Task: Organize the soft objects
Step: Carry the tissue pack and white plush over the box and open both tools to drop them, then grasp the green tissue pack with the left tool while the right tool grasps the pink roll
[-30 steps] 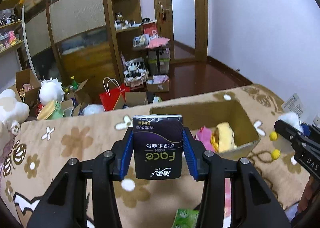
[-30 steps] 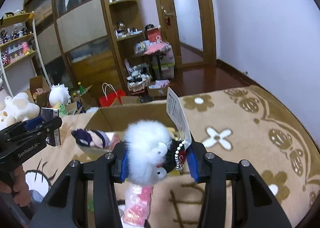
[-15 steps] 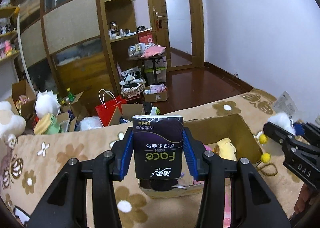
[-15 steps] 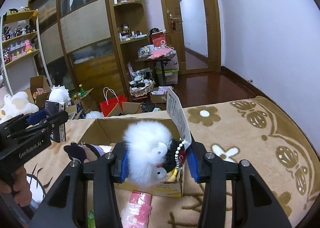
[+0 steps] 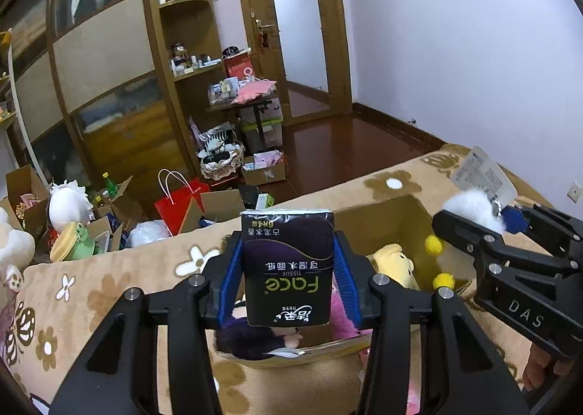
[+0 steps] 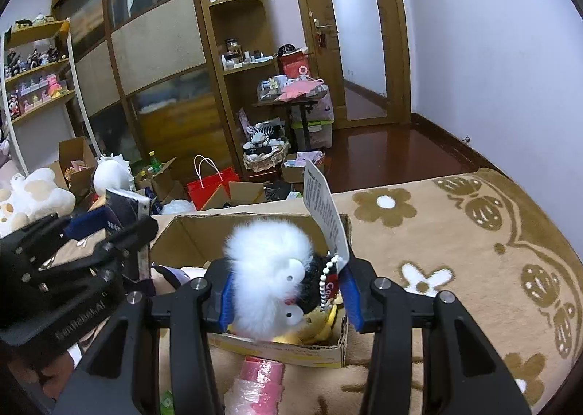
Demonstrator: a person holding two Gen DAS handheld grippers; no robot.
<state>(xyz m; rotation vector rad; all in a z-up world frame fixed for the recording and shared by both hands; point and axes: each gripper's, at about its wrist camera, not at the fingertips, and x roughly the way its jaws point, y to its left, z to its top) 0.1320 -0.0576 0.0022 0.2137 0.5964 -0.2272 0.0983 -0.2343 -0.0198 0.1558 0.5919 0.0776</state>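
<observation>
My left gripper (image 5: 288, 269) is shut on a dark purple tissue pack (image 5: 288, 265) and holds it over the near left part of an open cardboard box (image 5: 386, 218) on the flowered blanket. The box holds a yellow plush (image 5: 393, 263), a pink plush (image 5: 342, 320) and a dark-haired doll (image 5: 251, 340). My right gripper (image 6: 288, 287) is shut on a white fluffy plush (image 6: 269, 269) with a paper tag (image 6: 324, 211), above the same box (image 6: 196, 236). The right gripper also shows in the left wrist view (image 5: 484, 233), at the box's right side.
A pink wrapped pack (image 6: 255, 382) lies on the blanket (image 6: 455, 251) in front of the box. Beyond the blanket's far edge are a red bag (image 5: 178, 203), cardboard boxes, stuffed toys (image 5: 69, 200), wooden cabinets and a door.
Both grippers have moved forward over the box with their loads. The box now lies directly under them; the grips are unchanged.
</observation>
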